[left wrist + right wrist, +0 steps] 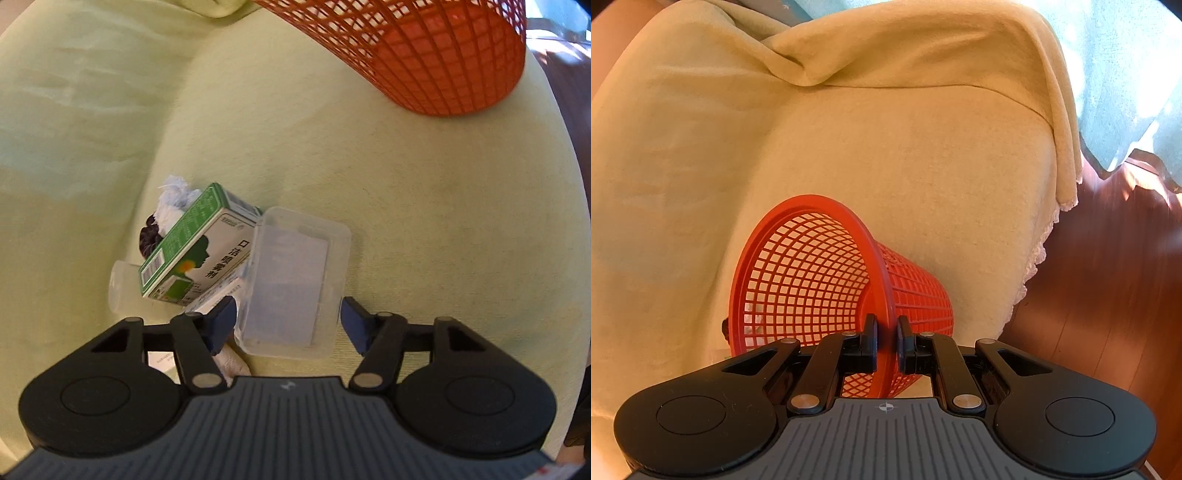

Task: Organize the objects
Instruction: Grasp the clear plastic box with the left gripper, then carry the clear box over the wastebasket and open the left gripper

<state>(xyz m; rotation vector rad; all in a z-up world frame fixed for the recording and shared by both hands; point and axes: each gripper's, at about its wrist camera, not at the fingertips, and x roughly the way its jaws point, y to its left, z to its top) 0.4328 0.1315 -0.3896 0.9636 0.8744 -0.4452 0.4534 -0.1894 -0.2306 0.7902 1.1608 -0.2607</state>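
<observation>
1. Nearest us, our left gripper [286,319] is spread wide, its blue pads on either side of a clear box [295,280]; whether they touch it, we cannot tell.
2. Just left of that box lies a green carton [192,247], tilted on a heap with a small vial [123,286], a dark scrunchie [149,236] and white cloth [175,195], all on the yellow-green cushion [424,221].
3. Our right gripper [886,341] is pinched on the rim of the red basket [812,280], which is tipped over with its mouth facing left.
4. We judge the box comes first, then the basket.
5. Risks: smooth plastic may slip from the pads as we squeeze; a pad could nudge the carton off the heap; the thin rim may twist in our right grip and let the basket drop.
</observation>
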